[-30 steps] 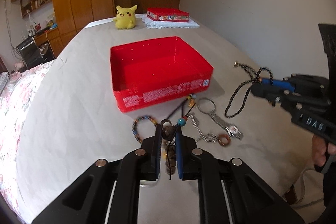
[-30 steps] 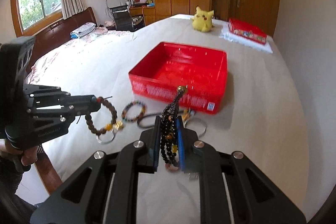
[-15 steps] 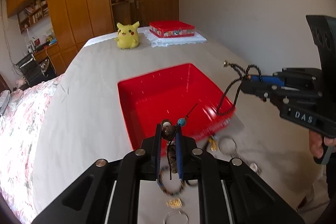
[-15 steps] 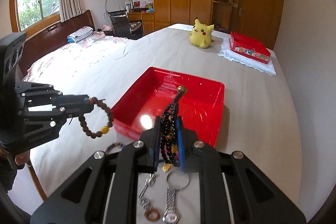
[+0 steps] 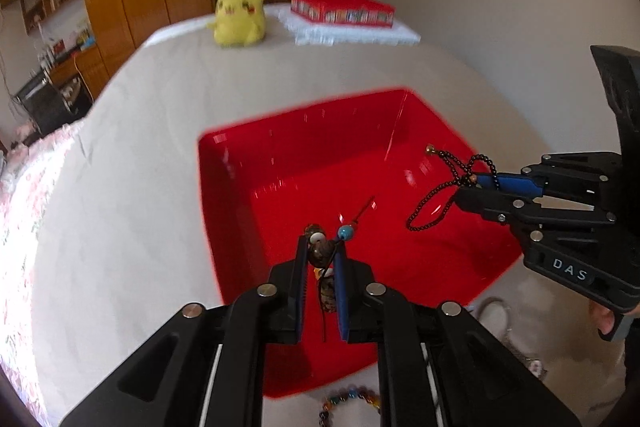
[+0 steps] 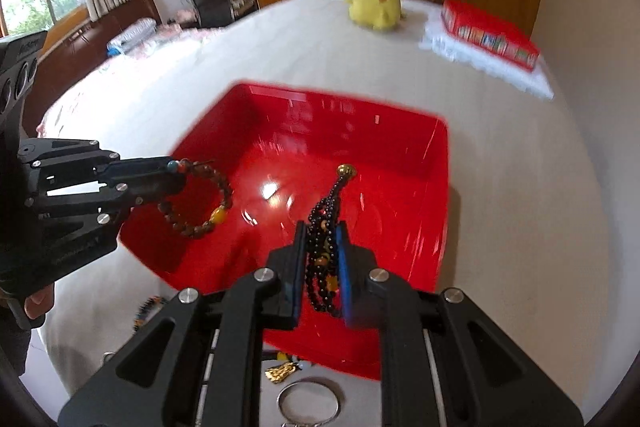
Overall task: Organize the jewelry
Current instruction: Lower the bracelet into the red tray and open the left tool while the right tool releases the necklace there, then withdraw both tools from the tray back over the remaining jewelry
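Note:
A red plastic box (image 5: pixel 280 155) (image 6: pixel 416 163) sits open on the cloth-covered table. My left gripper (image 5: pixel 322 247) is shut on a brown wooden bead bracelet (image 6: pixel 208 203) and holds it over the box's near left part; it also shows in the right wrist view (image 6: pixel 176 173). My right gripper (image 6: pixel 322 233) is shut on a black bead necklace (image 6: pixel 326 223) with a gold end bead, held above the box's inside; it shows in the left wrist view (image 5: pixel 472 183) with the necklace (image 5: pixel 436 203) dangling.
On the table before the box lie a multicoloured bead bracelet (image 5: pixel 348 401), a gold charm (image 6: pixel 282 373) and a key ring (image 6: pixel 310 401). A yellow plush toy (image 5: pixel 238 15) and a red tin (image 5: pixel 340 9) on a white cloth stand at the far end.
Both grippers have moved forward and now hang over the red box with their jewelry still held. The loose pieces on the table have slid to the bottom edge of view.

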`<state>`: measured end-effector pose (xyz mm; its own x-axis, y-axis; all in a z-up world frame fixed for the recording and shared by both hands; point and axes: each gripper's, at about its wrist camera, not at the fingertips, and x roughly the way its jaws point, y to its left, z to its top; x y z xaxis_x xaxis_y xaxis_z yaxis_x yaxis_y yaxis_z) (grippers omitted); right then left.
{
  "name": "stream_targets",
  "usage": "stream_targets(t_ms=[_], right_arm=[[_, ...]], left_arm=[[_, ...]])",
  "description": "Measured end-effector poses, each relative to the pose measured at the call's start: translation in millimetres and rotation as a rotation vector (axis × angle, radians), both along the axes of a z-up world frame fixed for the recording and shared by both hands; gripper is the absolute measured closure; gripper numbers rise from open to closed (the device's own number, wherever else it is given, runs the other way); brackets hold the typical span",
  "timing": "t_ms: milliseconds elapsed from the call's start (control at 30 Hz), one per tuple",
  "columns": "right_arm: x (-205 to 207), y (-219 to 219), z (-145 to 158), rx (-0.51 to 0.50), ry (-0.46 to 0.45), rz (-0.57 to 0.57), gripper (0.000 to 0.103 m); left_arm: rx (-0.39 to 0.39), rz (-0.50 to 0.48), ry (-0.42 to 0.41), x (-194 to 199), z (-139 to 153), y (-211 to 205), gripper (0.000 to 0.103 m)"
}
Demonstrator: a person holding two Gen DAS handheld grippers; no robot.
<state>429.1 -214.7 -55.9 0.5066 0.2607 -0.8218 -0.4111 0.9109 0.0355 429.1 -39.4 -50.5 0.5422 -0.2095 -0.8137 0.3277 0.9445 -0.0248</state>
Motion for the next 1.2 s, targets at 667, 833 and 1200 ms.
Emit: stream_targets(t_ms=[667, 833, 1200], right_arm=[[7, 3, -31, -0.101, 0.081, -0.014, 0.058], [-29, -8, 5, -0.03, -0.003, -0.014, 0.053], [-173, -22, 46, 0.074, -0.126, 0.039, 0.016]], left_arm=[[0.037, 0.04, 0.025, -3, -24, -2, 0.055], [0.08, 0.024, -0.079, -43, 10, -8, 0.036], [0.075, 0.013, -0.132, -159, 32, -4, 0.017]])
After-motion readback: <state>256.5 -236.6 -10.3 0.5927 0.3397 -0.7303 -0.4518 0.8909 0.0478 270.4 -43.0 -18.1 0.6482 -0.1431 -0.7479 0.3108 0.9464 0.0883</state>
